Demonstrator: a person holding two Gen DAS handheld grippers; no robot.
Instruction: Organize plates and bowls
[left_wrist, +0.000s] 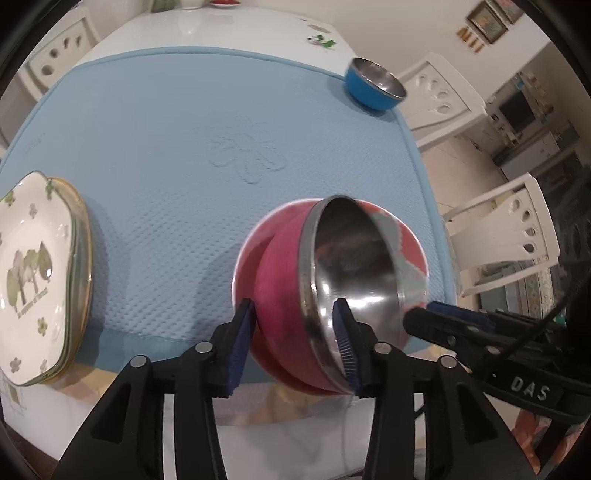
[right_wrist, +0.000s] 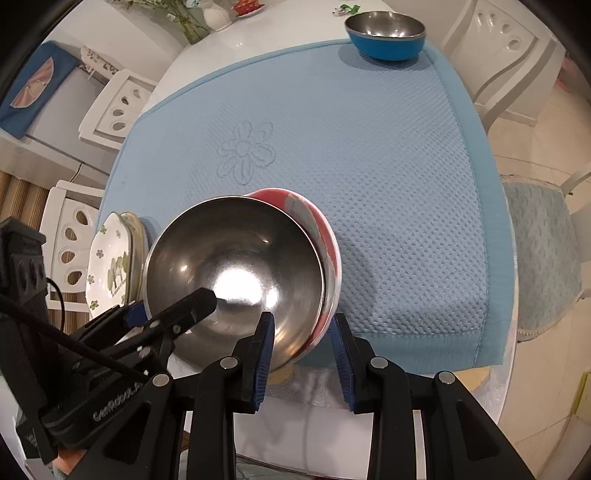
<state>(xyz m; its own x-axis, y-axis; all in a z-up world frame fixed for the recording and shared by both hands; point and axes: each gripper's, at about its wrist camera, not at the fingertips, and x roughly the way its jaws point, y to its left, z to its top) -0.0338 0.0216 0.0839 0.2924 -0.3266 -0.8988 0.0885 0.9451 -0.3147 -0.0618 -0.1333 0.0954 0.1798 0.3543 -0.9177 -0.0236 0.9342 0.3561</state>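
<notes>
A pink bowl (left_wrist: 280, 266) with a steel lining (right_wrist: 236, 251) leans tilted inside a wider red bowl (left_wrist: 406, 243) near the front edge of the blue mat (left_wrist: 166, 129). My left gripper (left_wrist: 293, 302) straddles the pink bowl's near wall, one pad outside and one inside on the steel; the jaws look loose around it, open. My right gripper (right_wrist: 303, 315) is shut over both nested rims, one pad on the steel and the other outside the red bowl (right_wrist: 317, 221). A stack of white floral plates (left_wrist: 33, 277) lies at the mat's left. A blue steel-lined bowl (right_wrist: 386, 35) stands at the far right corner.
The mat (right_wrist: 369, 147) covers a white table (left_wrist: 221, 29) that carries a vase and small items at its far end. White chairs (left_wrist: 517, 221) stand along the right side, and another chair (right_wrist: 70, 236) on the left beyond the plates.
</notes>
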